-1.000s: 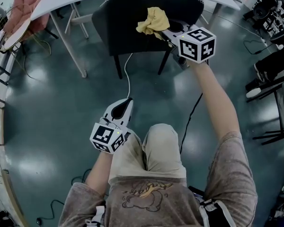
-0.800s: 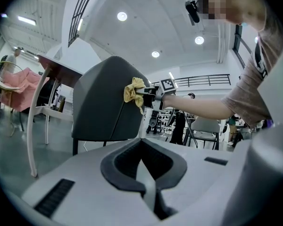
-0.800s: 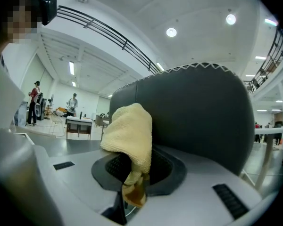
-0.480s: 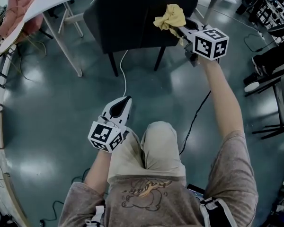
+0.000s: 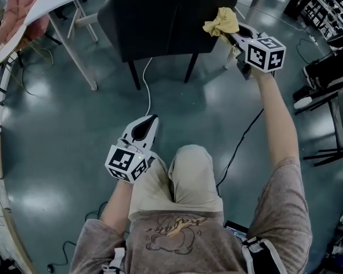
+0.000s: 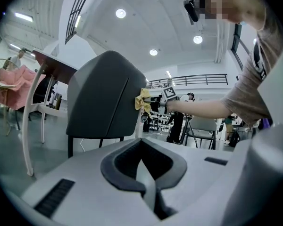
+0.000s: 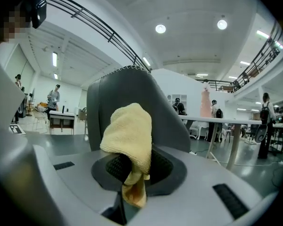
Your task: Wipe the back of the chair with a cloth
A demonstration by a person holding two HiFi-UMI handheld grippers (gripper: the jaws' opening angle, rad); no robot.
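Cloth (image 5: pixel 222 21), clamped in right gripper (image 5: pixel 234 35), has slid from mid-backrest to the right edge of the chair (image 5: pixel 160 21) back: one wiping pass nearly complete. Left gripper (image 5: pixel 148 122) closed, empty.

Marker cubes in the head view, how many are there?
2. The first cube sits on the left gripper, low by the person's knee. The second cube sits on the right gripper, which grips the yellow cloth at the chair back.
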